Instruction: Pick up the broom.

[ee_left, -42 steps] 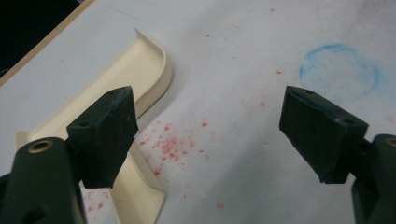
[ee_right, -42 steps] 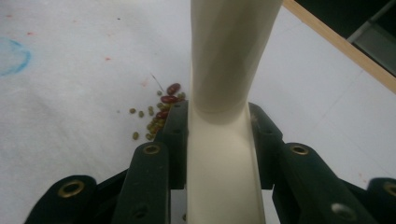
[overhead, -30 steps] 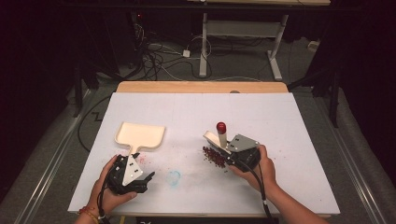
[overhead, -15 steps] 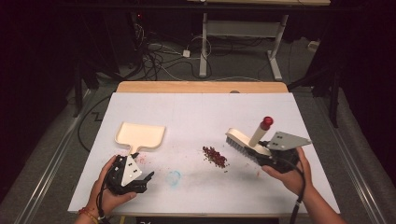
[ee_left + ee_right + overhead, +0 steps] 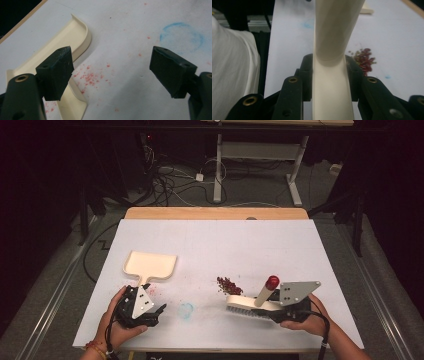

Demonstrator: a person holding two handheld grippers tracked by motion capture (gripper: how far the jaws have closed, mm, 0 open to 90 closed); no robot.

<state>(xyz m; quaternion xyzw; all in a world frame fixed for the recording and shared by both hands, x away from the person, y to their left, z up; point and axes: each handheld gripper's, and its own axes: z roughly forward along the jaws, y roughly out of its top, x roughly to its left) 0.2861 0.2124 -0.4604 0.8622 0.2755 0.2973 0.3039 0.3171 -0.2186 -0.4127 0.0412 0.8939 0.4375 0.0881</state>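
Nearest to you on the white worktop, your left gripper rests with its fingers spread wide and nothing between them; in the left gripper view they frame bare paper dusted with small red specks, and one finger overlaps the handle of the cream dustpan. Your right gripper has its fingers closed tight on the cream handle of the brush, whose red-tipped end rises at a slant and whose bristle head lies low toward the middle of the worktop. Between your two hands a faint blue ring is marked on the paper, clear of both tools. Just beyond the brush head sits the small heap of dark red bits, close to the bristles; I cannot tell whether they touch. Farther left, the dustpan lies flat, well apart from the heap, its tray holding nothing. Past the far wooden edge, cables trail over the floor around the desk legs.
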